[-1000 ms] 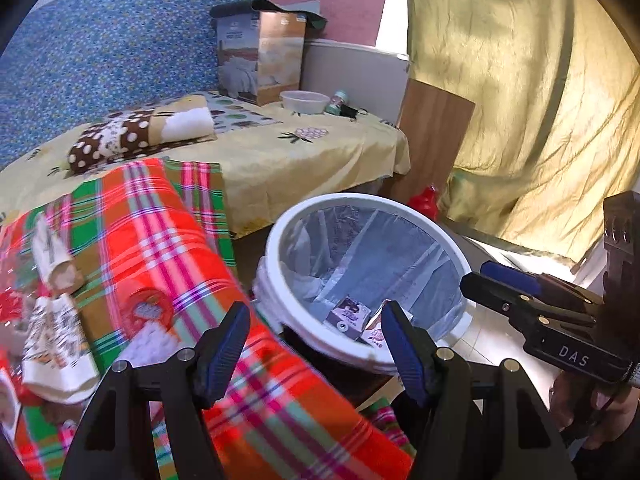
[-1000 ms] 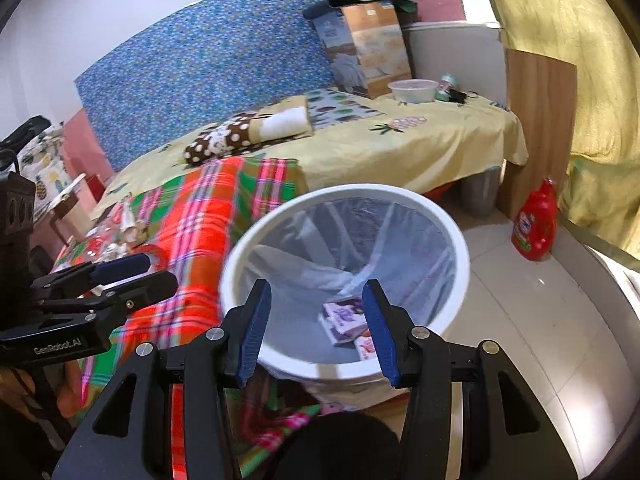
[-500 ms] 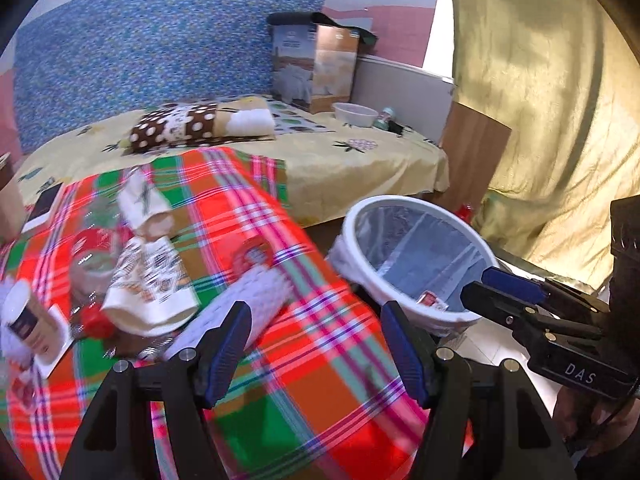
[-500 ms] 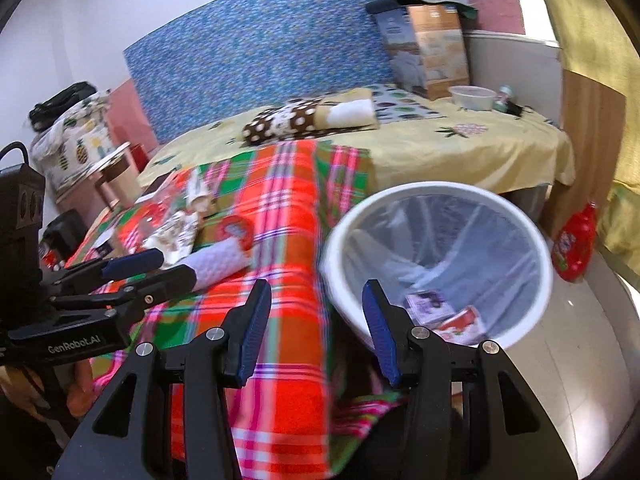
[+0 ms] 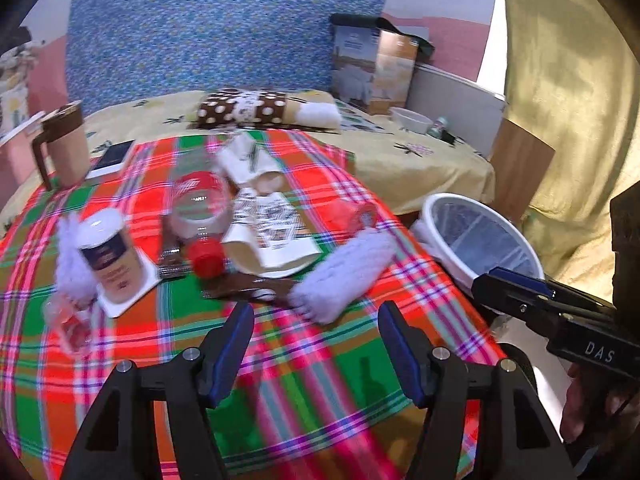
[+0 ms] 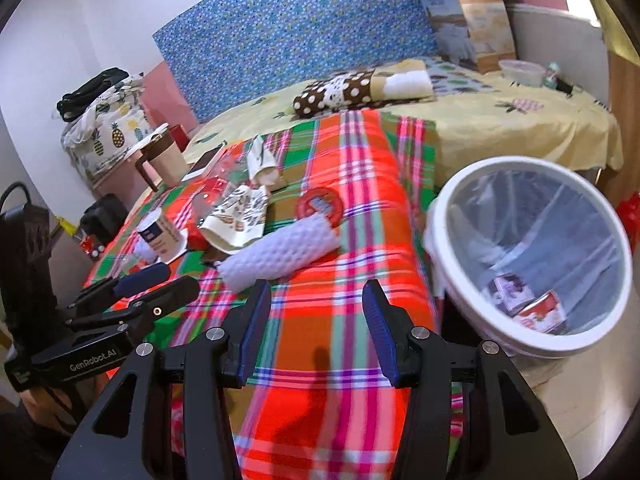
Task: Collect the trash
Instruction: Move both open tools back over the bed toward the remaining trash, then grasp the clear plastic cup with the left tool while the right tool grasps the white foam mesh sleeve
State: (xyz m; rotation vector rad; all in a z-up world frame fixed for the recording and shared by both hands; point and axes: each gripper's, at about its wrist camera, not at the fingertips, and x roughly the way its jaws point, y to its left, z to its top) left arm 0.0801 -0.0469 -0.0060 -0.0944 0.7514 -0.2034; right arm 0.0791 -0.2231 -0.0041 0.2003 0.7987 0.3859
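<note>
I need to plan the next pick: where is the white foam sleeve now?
The white foam sleeve lies on the plaid cloth, right of the flattened paper cup, just below the red lid.

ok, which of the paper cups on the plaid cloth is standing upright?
The lidded white cup with the dark label, on a white card at the pile's left. The two patterned cups lie tipped over in the middle.

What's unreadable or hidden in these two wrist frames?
- Left wrist view: print on the paper cup is smeared by motion blur.
- Left wrist view: the bin contents are hidden behind its near rim and the right hand-held gripper.
- Right wrist view: labels on the two packets in the bin are too small to read.
- Right wrist view: the red bottle is cut off by the frame edge.
</note>
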